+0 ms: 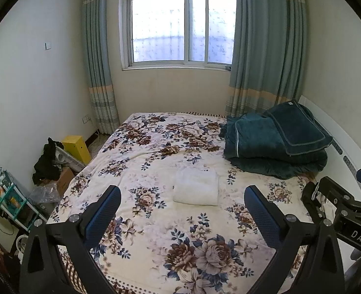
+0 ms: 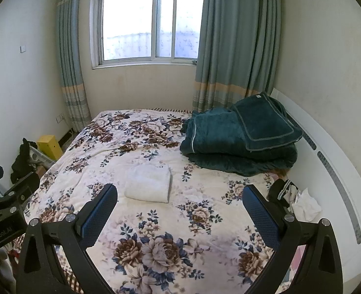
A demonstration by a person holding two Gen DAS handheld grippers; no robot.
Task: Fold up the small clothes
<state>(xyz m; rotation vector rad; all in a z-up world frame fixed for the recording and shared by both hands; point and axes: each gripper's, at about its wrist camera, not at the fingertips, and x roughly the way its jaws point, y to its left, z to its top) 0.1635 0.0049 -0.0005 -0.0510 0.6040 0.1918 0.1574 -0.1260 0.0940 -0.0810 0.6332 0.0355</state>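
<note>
Unfolded clothes (image 2: 295, 199) in right view only

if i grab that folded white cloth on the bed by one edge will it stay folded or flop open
The white cloth looks soft and thick, with rounded fold edges, so it would probably sag and open if lifted by one edge. It seems light. Pushed, it may drag and bunch on the fuzzy floral blanket rather than slide.
</note>
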